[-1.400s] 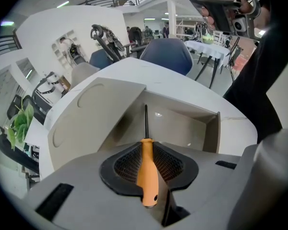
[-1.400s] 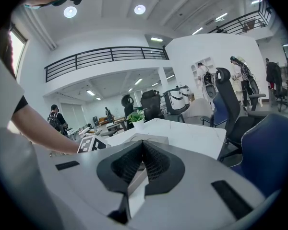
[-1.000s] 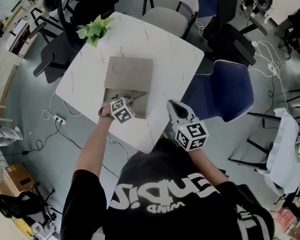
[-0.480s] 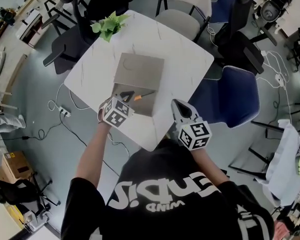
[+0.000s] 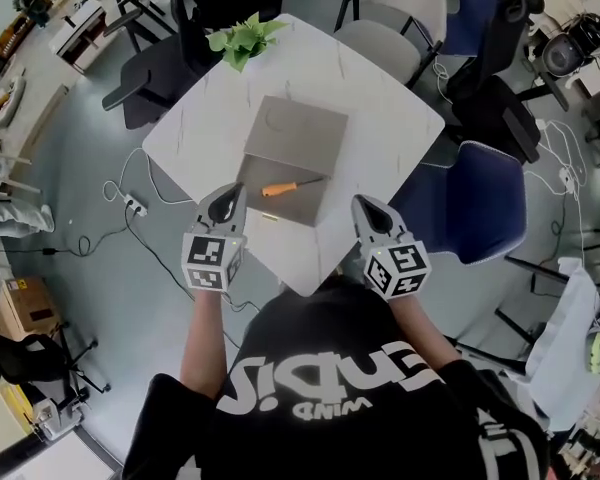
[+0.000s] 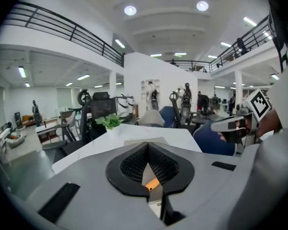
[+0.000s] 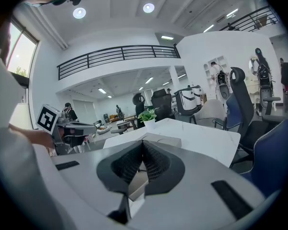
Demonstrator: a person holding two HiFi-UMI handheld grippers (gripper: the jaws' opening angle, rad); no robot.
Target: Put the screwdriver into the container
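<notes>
A screwdriver [image 5: 289, 185] with an orange handle lies inside the near half of the open grey container [image 5: 302, 128] on the white table [image 5: 380, 108]. My left gripper [image 5: 230, 192] hovers at the table's near-left edge, just short of the container, shut and holding nothing. In the left gripper view, the orange handle [image 6: 152, 184] shows through the gap below the left gripper's [image 6: 147, 145] touching tips. My right gripper [image 5: 365, 204] hangs at the near-right edge, shut and empty. Past the right gripper [image 7: 143, 143] in its own view lies the container [image 7: 162, 139].
A potted green plant [image 5: 245, 40] stands at the table's far corner. A blue chair [image 5: 480, 203] sits right of the table, with grey and dark office chairs [image 5: 395, 8] behind it. Cables and a power strip [image 5: 132, 205] lie on the floor to the left.
The left gripper was over the container with the screwdriver; the screwdriver now lies in the container, and the gripper has drawn back toward the near-left edge. The right gripper barely moved.
</notes>
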